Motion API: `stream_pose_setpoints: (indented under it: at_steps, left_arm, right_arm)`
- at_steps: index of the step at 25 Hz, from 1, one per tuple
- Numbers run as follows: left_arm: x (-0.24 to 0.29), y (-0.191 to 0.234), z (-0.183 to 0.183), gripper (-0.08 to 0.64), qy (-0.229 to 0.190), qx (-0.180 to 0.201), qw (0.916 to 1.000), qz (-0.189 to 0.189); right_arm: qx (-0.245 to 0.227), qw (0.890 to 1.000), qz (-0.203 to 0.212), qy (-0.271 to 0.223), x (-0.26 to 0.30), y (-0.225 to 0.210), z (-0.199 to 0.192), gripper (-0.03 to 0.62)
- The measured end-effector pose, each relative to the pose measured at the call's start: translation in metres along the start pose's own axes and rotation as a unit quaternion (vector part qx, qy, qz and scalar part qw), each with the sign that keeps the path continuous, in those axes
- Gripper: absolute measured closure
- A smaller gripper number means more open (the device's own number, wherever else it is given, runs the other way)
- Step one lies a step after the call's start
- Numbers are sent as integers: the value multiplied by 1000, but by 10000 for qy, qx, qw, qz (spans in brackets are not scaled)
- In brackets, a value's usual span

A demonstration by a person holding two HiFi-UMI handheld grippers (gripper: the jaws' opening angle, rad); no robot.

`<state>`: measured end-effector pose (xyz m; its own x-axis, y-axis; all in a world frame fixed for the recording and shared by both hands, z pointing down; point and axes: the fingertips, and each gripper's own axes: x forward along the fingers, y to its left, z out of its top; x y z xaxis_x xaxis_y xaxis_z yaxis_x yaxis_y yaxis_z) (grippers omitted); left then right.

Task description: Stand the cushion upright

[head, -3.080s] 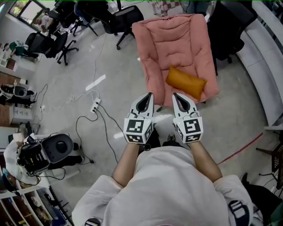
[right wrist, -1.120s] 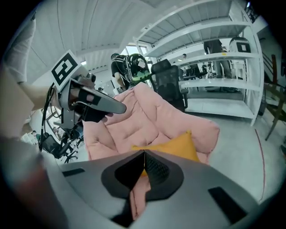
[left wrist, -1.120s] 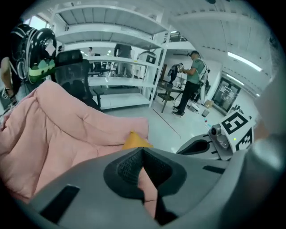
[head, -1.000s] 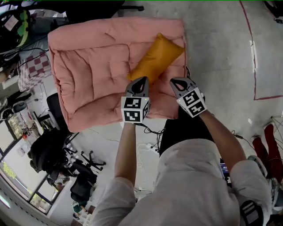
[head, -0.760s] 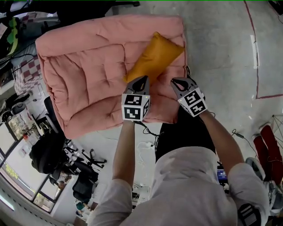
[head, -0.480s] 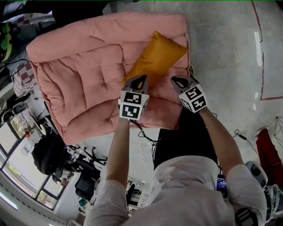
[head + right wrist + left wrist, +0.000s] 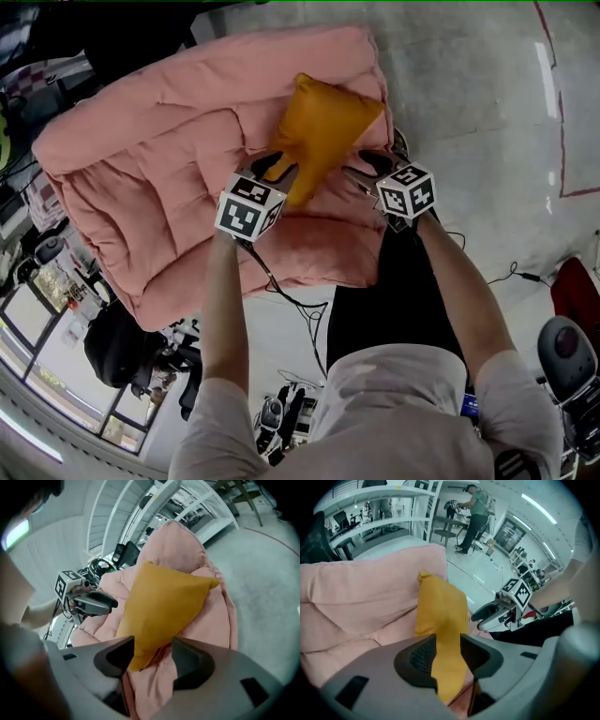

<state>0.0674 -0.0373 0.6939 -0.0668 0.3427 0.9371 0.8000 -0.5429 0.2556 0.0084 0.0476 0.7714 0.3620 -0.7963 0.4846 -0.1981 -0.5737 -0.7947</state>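
Cushion (image 7: 323, 131), orange: lying on pink pad (image 7: 159, 197). Left claw (image 7: 274, 166), right claw (image 7: 364, 165): jaws just opened, each straddling a cushion edge, neither clamping it.

Bright even light from ceiling strips (image 7: 536, 508); soft shadows; fisheye bending, dark corners in gripper views.

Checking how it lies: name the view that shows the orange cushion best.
The head view: the cushion shows nearly whole, lying on the pink chair. The right gripper view shows its broad face, lower corner hidden; the left gripper view only a narrow, edge-on strip.
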Motion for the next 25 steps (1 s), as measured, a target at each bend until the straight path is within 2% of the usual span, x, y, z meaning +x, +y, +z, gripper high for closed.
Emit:
stream_pose_setpoints:
  at_steps: [2,5,12,19,25]
  left_arm:
    - [5,2,2,370,126,-63,9996,-257]
    - [19,8,5,318,265,-204,9980,-532]
    - [38,10,5,287,572,-102,9950,-814]
    - [50,8,2,287,701,19,9968,-380]
    - [42,2,0,288,744,110,9966,-349]
  right_arm:
    - [323,9994,97,-16,3,-7,-2,320]
    - [606,9979,246,-28,10,-14,0,290]
    - [609,9967,523,70,26,-9,17,270]
    - [99,9986,435,273,30,-6,22,288]
    - [-344,9983,318,354,24,7,27,318]
